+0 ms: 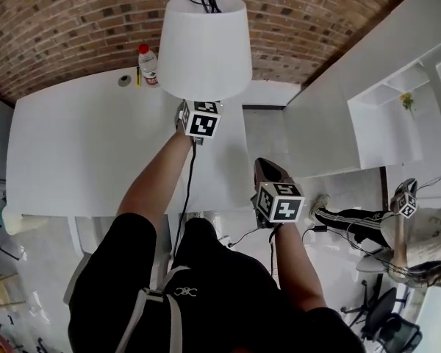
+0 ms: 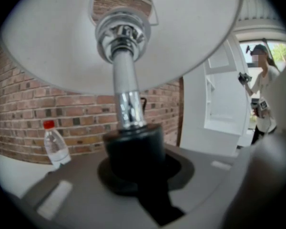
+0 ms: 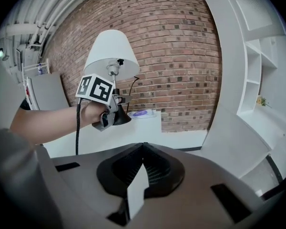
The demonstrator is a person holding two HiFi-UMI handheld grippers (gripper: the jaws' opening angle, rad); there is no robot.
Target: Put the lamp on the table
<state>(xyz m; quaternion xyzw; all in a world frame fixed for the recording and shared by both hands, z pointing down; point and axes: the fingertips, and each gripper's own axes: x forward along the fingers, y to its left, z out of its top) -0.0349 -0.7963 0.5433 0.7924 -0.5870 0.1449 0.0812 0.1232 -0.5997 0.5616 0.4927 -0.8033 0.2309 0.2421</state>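
Note:
The lamp has a white shade, a chrome stem and a black base. It stands upright over the white table. My left gripper is shut on the black base, just under the stem. The right gripper view shows the lamp and the left gripper from the side; I cannot tell whether the base touches the table. My right gripper hangs off the table's front right corner, shut with nothing in it.
A water bottle with a red cap and a tape roll sit at the table's far edge by the brick wall. A white shelf unit stands to the right. Another person is at the far right. A black cable trails down from my left gripper.

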